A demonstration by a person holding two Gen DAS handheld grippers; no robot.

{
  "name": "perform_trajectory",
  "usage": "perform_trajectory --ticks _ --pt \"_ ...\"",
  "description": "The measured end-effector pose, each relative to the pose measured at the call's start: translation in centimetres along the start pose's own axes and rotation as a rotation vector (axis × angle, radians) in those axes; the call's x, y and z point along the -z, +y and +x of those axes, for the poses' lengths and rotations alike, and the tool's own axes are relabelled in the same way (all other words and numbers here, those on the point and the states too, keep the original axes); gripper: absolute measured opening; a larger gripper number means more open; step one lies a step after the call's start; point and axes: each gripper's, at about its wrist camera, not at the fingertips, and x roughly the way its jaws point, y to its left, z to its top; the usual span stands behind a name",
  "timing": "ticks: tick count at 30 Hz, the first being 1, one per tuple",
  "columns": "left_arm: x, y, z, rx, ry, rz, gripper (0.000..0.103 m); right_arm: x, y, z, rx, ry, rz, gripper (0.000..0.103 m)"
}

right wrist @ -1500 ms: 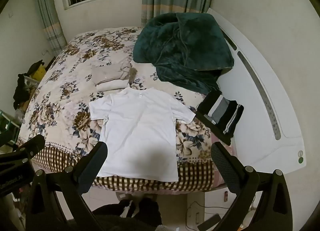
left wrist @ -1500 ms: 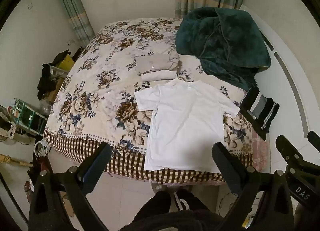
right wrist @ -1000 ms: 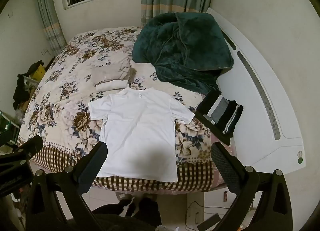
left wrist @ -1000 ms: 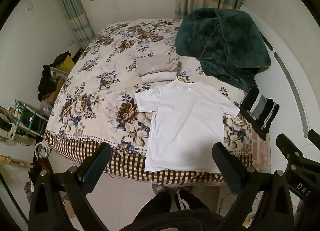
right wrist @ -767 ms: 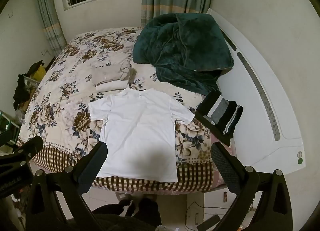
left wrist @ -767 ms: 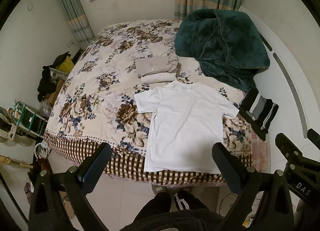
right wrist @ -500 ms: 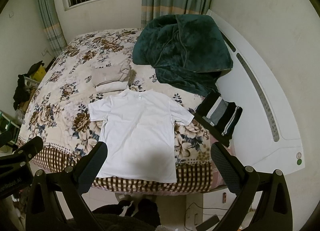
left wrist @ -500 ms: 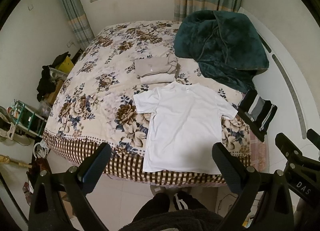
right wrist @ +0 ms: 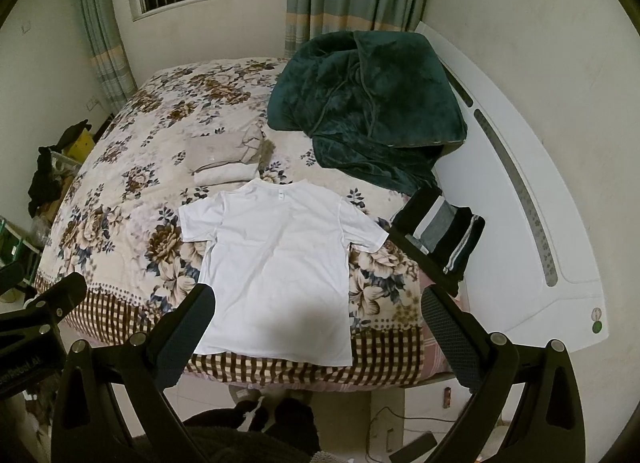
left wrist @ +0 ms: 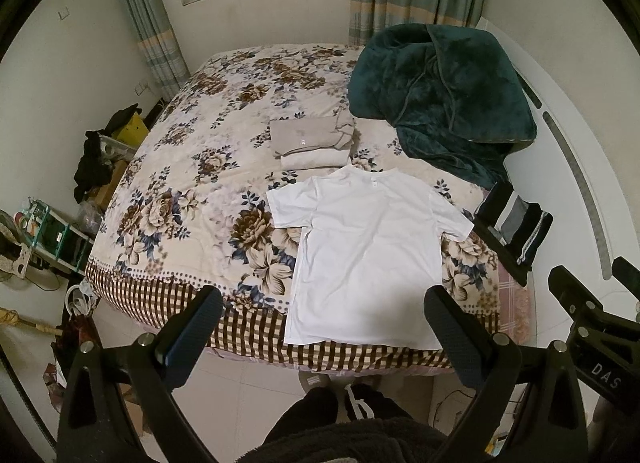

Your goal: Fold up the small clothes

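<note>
A white T-shirt (left wrist: 370, 247) (right wrist: 280, 259) lies spread flat on the floral bedspread (left wrist: 192, 191), collar toward the window and hem at the near checked edge. Just beyond its collar sits a stack of folded beige clothes (left wrist: 312, 141) (right wrist: 224, 159). My left gripper (left wrist: 324, 313) hangs open above the near bed edge, well short of the shirt, with nothing between its fingers. Held at the same height, my right gripper (right wrist: 318, 305) is also open and holds nothing.
A dark green plush blanket (left wrist: 440, 99) is heaped at the back right of the bed. Folded dark striped clothes (left wrist: 514, 223) lie at the right edge by the white headboard (right wrist: 532, 223). Clutter and a rack (left wrist: 52, 231) stand on the floor at left. A person's legs (left wrist: 340, 411) stand below.
Both grippers have drifted slightly, so the bed and shirt sit a touch lower and nearer in view. Nothing on the bed has moved and both grippers stay open.
</note>
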Motion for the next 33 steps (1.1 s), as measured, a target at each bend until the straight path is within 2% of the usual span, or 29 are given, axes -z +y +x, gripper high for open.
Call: perform_trajectory --ticks 33 --pt "0.01 -0.01 -0.50 0.005 -0.013 -0.002 0.103 -0.39 0.03 -0.52 0.000 -0.010 0.000 0.103"
